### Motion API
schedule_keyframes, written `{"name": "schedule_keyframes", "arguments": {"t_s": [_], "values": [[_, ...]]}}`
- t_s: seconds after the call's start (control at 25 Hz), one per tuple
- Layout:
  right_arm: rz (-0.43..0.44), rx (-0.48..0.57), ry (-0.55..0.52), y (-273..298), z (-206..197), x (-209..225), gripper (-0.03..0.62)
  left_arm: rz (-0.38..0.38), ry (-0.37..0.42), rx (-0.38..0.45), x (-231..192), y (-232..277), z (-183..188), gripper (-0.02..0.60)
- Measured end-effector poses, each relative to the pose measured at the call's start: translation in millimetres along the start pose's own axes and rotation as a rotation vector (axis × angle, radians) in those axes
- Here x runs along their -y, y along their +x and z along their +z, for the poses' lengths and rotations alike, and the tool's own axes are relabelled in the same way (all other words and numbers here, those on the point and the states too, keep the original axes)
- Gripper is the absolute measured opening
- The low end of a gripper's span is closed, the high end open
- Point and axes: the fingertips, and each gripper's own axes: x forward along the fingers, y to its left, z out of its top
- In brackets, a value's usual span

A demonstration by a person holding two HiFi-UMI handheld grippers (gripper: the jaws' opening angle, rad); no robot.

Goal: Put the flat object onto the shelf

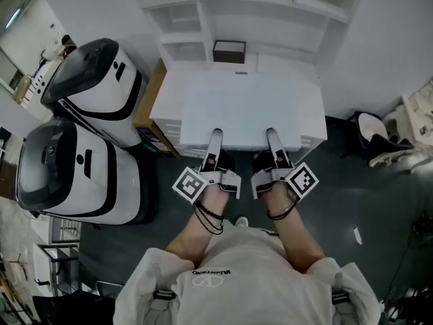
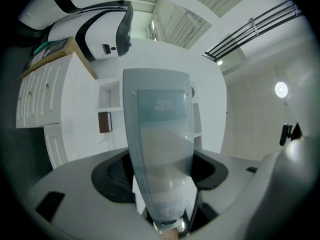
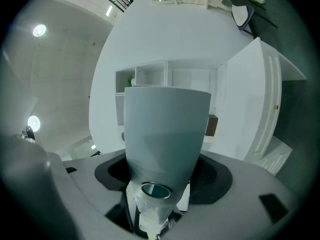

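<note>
The flat object (image 1: 242, 110) is a pale blue-grey panel lying level over the white cabinet top (image 1: 308, 103). My left gripper (image 1: 214, 141) and right gripper (image 1: 272, 139) both reach over its near edge, side by side, each with a pale finger lying on top of the panel and the jaws closed on it. The white shelf unit (image 1: 257, 12) stands behind the cabinet against the wall. In both gripper views a wide grey shape fills the middle and hides the jaw tips. Shelf compartments (image 2: 109, 101) show sideways behind it.
A small dark brown box (image 1: 229, 51) sits in a lower shelf compartment and shows as the box (image 2: 104, 122) and the box (image 3: 211, 125). Two large white-and-black machines (image 1: 95, 80) (image 1: 74, 175) stand at the left. A wooden board (image 1: 150, 93) leans beside the cabinet. White clutter (image 1: 399, 137) lies at the right.
</note>
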Motion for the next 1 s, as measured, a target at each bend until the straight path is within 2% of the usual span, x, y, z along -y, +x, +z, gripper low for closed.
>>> {"name": "schedule_keyframes", "arguments": {"t_s": [0.56,0.8,1.0], "values": [[-0.01,0.034,0.001,47,34,25,0.314,-0.008,-0.016,-0.027,-24,64,0,0.305],[-0.006,0.058,-0.03,96,54,32,0.314,-0.022,-0.041,-0.051,-43,116,12,0.305],[0.0,0.074,-0.053,151,64,37,0.314,-0.029,-0.051,-0.061,-58,166,37,0.305]]}}
